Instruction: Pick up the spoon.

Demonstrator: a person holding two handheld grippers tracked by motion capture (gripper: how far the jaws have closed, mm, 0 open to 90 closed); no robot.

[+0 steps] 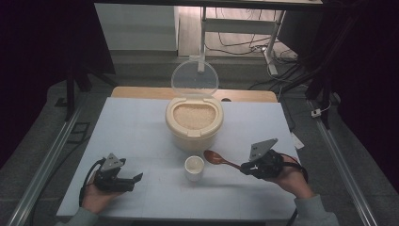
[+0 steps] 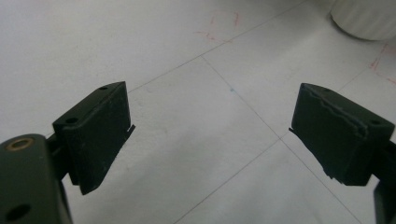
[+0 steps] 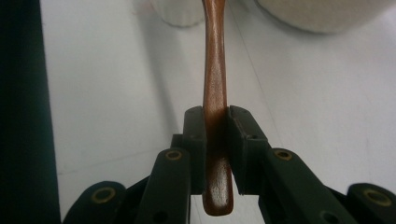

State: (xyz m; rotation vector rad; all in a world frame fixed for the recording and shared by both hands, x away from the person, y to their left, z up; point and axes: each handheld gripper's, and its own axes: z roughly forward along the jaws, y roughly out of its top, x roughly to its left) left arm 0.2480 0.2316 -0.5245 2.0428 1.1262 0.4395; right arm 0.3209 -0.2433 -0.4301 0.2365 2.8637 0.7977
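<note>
Your white table [image 1: 141,127] carries the open rice container [image 1: 194,123] at centre, and the small white cup [image 1: 194,168] stands just before it.

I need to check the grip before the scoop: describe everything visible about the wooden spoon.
The wooden spoon is glossy reddish-brown, with an oval bowl and a slim handle that widens at its rounded end. The right gripper is shut on the handle near that end. The spoon is held roughly level, its bowl empty, beside the small white cup.

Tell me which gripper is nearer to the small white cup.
Right. The right gripper sits just right of the small white cup, its wooden spoon reaching beside it; the left gripper rests farther off to the cup's left.
</note>
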